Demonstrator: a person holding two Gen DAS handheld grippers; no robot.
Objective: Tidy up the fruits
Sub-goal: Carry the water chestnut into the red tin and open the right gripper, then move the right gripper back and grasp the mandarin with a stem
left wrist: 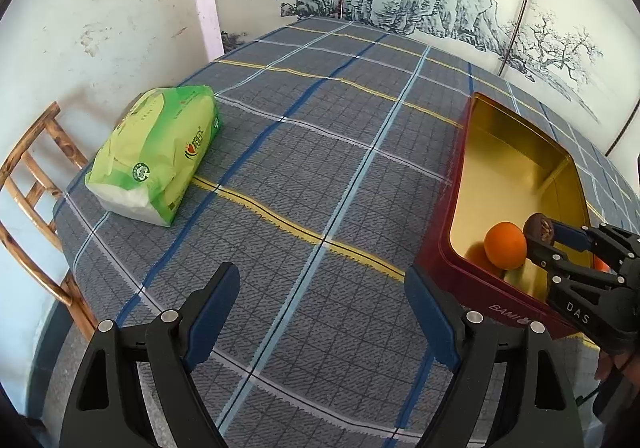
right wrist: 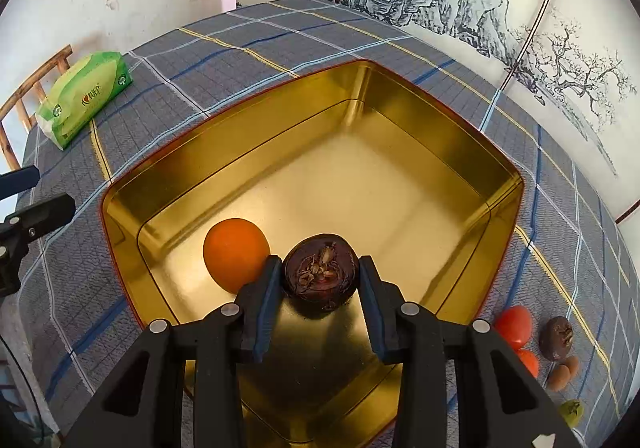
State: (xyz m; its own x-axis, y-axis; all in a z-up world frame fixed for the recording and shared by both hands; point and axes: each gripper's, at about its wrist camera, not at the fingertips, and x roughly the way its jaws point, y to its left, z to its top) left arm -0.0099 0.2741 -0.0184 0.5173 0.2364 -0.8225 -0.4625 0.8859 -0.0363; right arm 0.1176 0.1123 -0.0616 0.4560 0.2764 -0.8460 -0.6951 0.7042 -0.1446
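A red tin with a gold inside (right wrist: 460, 135) stands on the checked tablecloth; it also shows at the right of the left wrist view (left wrist: 452, 207). An orange (right wrist: 236, 254) lies in its near left corner and shows in the left wrist view (left wrist: 505, 245). My right gripper (right wrist: 320, 276) is shut on a dark brown round fruit (right wrist: 320, 274) and holds it above the tin's floor, beside the orange; the left wrist view shows it too (left wrist: 538, 234). My left gripper (left wrist: 322, 308) is open and empty over the cloth, left of the tin.
Right of the tin lie two red fruits (right wrist: 514, 326), another dark brown fruit (right wrist: 556, 338), two small brown ones (right wrist: 562, 374) and a green one (right wrist: 571, 412). A green tissue pack (left wrist: 156, 155) lies at the table's left. A wooden chair (left wrist: 32, 187) stands beyond that edge.
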